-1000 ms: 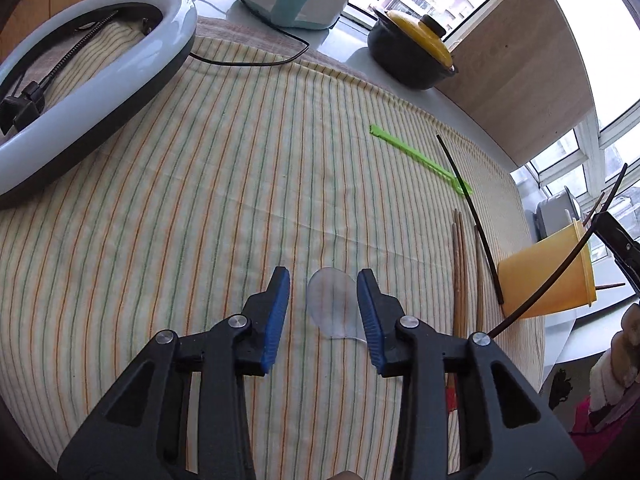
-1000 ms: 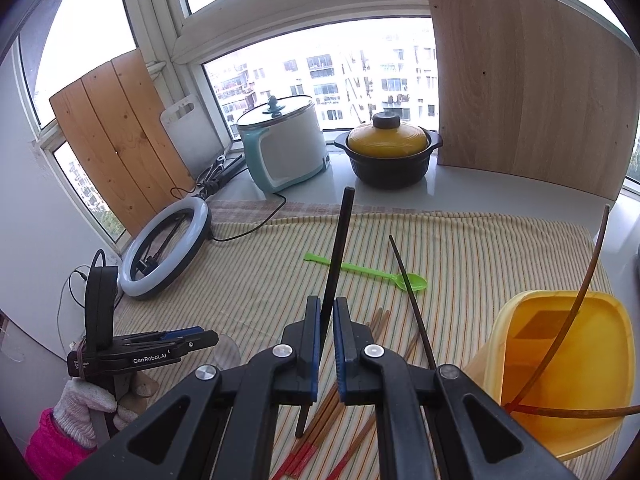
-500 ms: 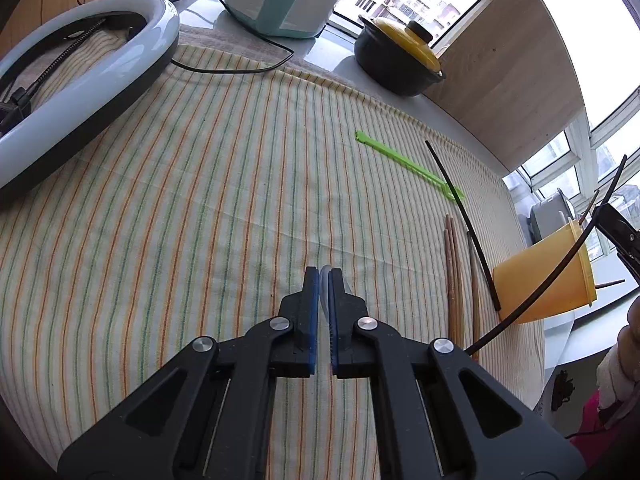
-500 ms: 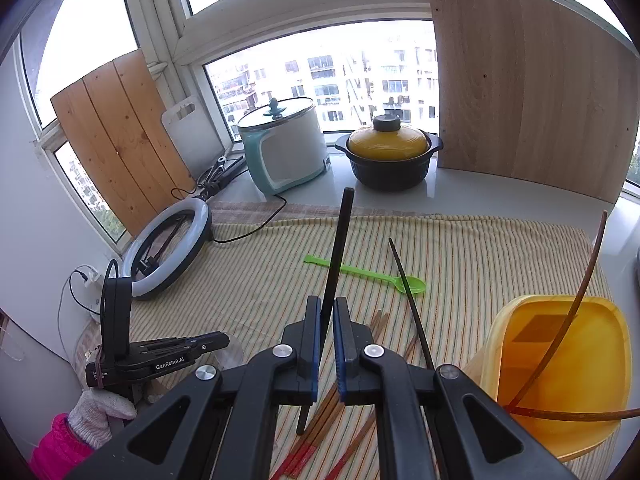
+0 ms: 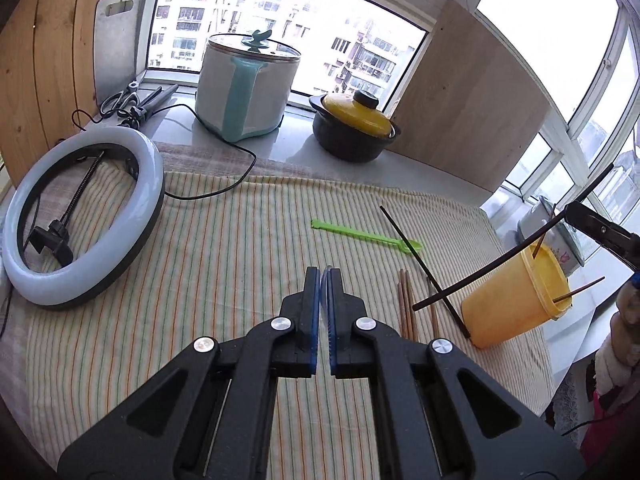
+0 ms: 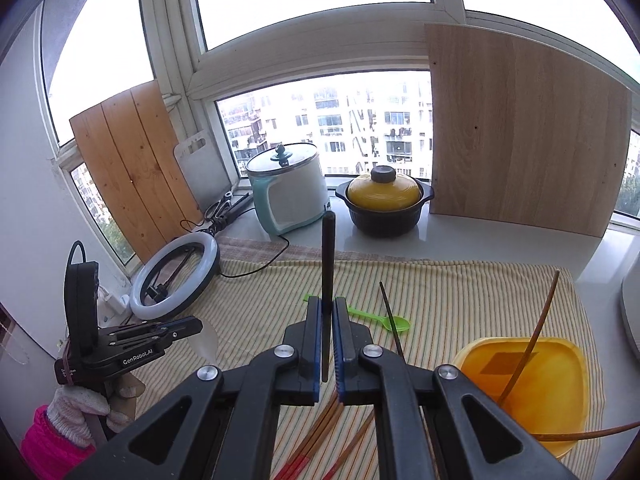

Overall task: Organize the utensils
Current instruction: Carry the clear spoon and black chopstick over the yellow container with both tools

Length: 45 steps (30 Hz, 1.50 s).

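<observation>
Your left gripper has just clamped shut on the clear plastic spoon and lifted it off the striped cloth. Your right gripper stays clenched on 1 black chopstick. Both pieces look ready for the yellow plastic tub beside it.

Left gripper jaws clamped; right gripper jaws clamped, both raised.

Colours across a striped tablecloth

Cream cloth with thin green and orange stripes; lime-green spoon; translucent yellow tub; brown chopsticks, seemingly red-tipped; black pot under yellow lid; blue gripper pads.
</observation>
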Each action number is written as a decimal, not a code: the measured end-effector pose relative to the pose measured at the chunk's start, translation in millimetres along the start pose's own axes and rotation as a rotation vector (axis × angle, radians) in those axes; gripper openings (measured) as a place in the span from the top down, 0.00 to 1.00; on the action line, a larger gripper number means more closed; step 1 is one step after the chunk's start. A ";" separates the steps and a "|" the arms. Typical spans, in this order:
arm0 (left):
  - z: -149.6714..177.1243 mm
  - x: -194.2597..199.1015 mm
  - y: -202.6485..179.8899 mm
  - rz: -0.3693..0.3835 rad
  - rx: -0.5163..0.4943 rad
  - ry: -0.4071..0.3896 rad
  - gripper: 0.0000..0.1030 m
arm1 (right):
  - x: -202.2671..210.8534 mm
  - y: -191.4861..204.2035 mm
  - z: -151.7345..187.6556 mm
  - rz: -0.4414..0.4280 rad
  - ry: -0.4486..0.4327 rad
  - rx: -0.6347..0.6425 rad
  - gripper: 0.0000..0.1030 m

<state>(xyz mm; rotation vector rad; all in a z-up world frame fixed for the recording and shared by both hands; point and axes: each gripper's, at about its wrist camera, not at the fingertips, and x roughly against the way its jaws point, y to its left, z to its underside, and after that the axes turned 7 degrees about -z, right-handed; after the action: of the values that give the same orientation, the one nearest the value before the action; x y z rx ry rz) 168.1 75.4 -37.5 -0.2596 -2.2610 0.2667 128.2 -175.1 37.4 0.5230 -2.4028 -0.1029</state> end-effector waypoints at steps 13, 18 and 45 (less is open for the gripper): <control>-34.2 29.8 -59.9 0.078 -0.081 -0.094 0.99 | 58.8 -20.6 -20.8 -0.006 -0.104 -0.031 0.98; -46.6 35.9 -80.8 0.108 -0.095 -0.119 0.99 | 88.3 -32.1 -27.6 0.014 -0.154 -0.034 0.98; -74.4 7.2 -202.5 0.181 -0.182 -0.147 0.99 | 147.5 -104.2 -5.0 0.138 -0.145 -0.113 0.98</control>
<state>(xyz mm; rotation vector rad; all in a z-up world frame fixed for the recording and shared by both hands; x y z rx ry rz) 200.4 -108.4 70.9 -0.5579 -2.4132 0.1782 64.3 -328.6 108.1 0.3052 -2.5484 -0.2215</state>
